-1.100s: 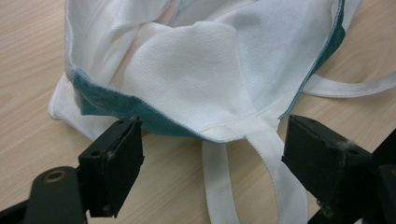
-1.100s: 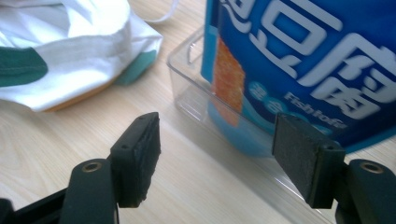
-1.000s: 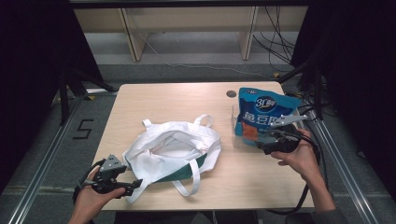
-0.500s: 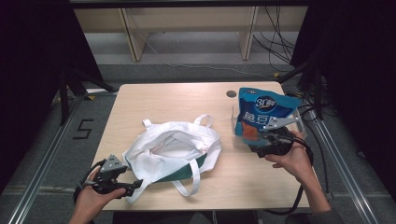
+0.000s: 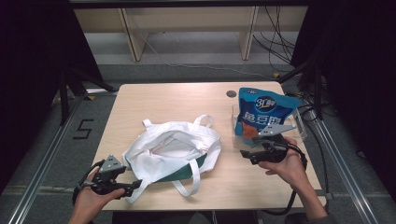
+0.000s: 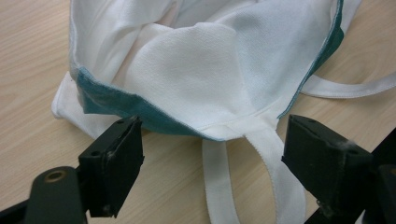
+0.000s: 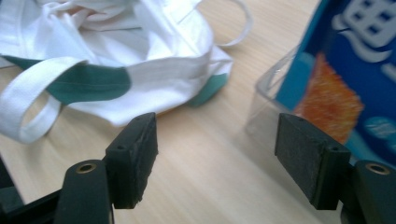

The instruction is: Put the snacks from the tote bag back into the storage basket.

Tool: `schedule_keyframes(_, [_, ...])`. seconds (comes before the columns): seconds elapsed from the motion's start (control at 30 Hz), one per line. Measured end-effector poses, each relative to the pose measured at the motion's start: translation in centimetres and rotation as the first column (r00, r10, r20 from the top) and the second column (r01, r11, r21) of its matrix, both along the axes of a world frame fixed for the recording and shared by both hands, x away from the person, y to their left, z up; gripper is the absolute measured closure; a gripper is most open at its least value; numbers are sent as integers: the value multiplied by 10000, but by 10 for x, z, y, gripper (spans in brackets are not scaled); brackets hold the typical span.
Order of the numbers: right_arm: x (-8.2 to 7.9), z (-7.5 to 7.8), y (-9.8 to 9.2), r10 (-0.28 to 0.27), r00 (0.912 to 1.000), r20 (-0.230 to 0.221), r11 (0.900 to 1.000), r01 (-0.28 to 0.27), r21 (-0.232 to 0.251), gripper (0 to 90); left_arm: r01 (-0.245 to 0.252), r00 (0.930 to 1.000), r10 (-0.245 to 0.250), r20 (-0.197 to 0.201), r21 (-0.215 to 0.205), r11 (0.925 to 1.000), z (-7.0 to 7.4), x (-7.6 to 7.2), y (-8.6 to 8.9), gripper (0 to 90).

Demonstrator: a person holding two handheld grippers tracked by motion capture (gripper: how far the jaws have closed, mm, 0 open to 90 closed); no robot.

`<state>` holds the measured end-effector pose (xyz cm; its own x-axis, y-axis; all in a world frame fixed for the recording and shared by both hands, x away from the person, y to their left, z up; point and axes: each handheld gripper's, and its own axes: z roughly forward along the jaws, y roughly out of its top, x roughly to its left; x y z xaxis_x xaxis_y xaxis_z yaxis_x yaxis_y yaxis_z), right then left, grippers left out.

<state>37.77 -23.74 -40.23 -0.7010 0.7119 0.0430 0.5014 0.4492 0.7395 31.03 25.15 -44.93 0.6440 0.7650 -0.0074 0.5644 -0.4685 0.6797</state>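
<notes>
A white tote bag (image 5: 173, 149) with green trim lies open-mouthed on the wooden table (image 5: 187, 100). My left gripper (image 5: 133, 185) is at the bag's near-left corner. In the left gripper view its jaws (image 6: 212, 154) stand open, and a white strap (image 6: 261, 154) lies on the table between them, untouched. A blue snack packet (image 5: 264, 114) stands in a clear plastic box (image 5: 236, 128) at the right. My right gripper (image 5: 245, 155) hovers just in front of that box, pointing left at the tote. Its jaws (image 7: 217, 149) are open and hold nothing, with the packet (image 7: 355, 70) off to their right.
A round cable hole (image 5: 231, 94) sits in the tabletop near the far edge. Bare wood lies between the tote and the clear box. Cables (image 5: 280, 42) trail on the floor beyond the table's right side.
My right gripper has slid left, away from the blue packet and toward the tote. The left gripper and the bag have stayed put.
</notes>
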Motion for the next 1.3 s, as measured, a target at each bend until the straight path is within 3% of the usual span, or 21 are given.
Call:
schedule_keyframes(0.07, [-5, -5, 4, 132, 9999, 46, 9999, -132, -1, 307, -44, 10000, 44, 15, -158, 9999, -1, -1, -2, 194])
schedule_keyframes(0.23, [-14, -19, 10, 493, 9987, 133, 9988, -492, -70, 304, 135, 9999, -135, 43, 13, 9999, 1, 0, -1, 194])
schedule_keyframes(0.27, [-17, -21, 11, 315, 9995, -97, 9995, -316, -49, 300, 122, 9999, -122, 42, 46, 9999, 1, -1, -1, 195])
schedule_keyframes(0.3, [-17, -26, 12, 376, 9992, 152, 9993, -376, -10, 299, 100, 9999, -100, 93, 10, 9999, 1, 0, -2, 194])
schedule_keyframes(0.33, [-19, -26, 12, 413, 9991, -124, 9991, -414, -100, 298, -101, 9996, 109, 241, -323, 9994, -1, 0, -4, 194])
schedule_keyframes(0.4, [-21, -31, 12, 420, 9990, -124, 9991, -421, -10, 294, -117, 9996, 125, 262, -323, 9994, -1, 0, -4, 195])
schedule_keyframes(0.43, [-23, -32, 12, 385, 9989, -267, 9992, -386, -51, 292, -169, 9997, 175, 152, -398, 9991, -1, -1, -5, 194])
schedule_keyframes(0.47, [-24, -33, 11, 536, 9980, -348, 9984, -542, -165, 290, 56, 10000, -56, -32, -56, 10000, 0, -1, -3, 194])
schedule_keyframes(0.53, [-25, -36, 11, 417, 9990, -151, 9991, -418, -67, 284, 50, 10000, -49, 27, -101, 9999, 0, -2, -3, 194])
schedule_keyframes(0.63, [-29, -37, 9, 447, 9976, -531, 9986, -461, -260, 279, 174, 9998, -174, 78, -5, 9998, 1, -1, -3, 195])
schedule_keyframes(0.73, [-30, -43, 9, 536, 9979, -353, 9985, -538, -42, 277, 173, 9998, -174, 65, 9, 9998, 1, -1, -4, 195])
schedule_keyframes(0.77, [-33, -42, 7, 440, 9970, -644, 9988, -452, -168, 277, 51, 10000, -52, -27, -84, 10000, 1, -1, -5, 195])
schedule_keyframes(0.93, [-38, -46, 5, 516, 9968, -617, 9987, -512, 74, 274, 252, 9997, -252, 32, 38, 9997, 0, 0, -6, 194])
schedule_keyframes(1.0, [-40, -46, 3, 633, 9960, -623, 9978, -643, -142, 266, 288, 9996, -288, 64, 44, 9996, 0, 0, -7, 194])
schedule_keyframes(1.03, [-41, -50, 4, 530, 9969, -577, 9985, -523, 148, 265, 245, 9997, -245, 37, -9, 9997, 0, 0, -7, 194])
schedule_keyframes(1.07, [-43, -47, 2, 471, 9951, -873, 9987, -487, -171, 264, 231, 9997, -231, 24, -20, 9997, 0, 0, -7, 194])
schedule_keyframes(1.1, [-44, -50, 3, 330, 9976, -617, 9995, -330, 6, 263, 164, 9999, -165, -39, -38, 9999, -1, -1, -8, 194])
schedule_keyframes(1.13, [-45, -48, 1, 502, 9957, -784, 9982, -525, -276, 260, 149, 9999, -150, -69, -79, 9999, -1, -1, -8, 194])
schedule_keyframes(1.17, [-47, -51, 3, 315, 9976, -617, 9995, -319, -48, 260, 152, 9999, -153, -69, -68, 9999, -1, -1, -8, 194])
schedule_keyframes(1.2, [-49, -49, 2, 437, 9952, -872, 9986, -462, -270, 258, 176, 9998, -176, -48, -78, 9998, -1, -1, -8, 194])
schedule_keyframes(1.3, [-51, -52, 2, 407, 9964, -747, 9986, -431, -306, 233, 130, 9999, -130, -61, -101, 9999, -1, -1, -8, 194])
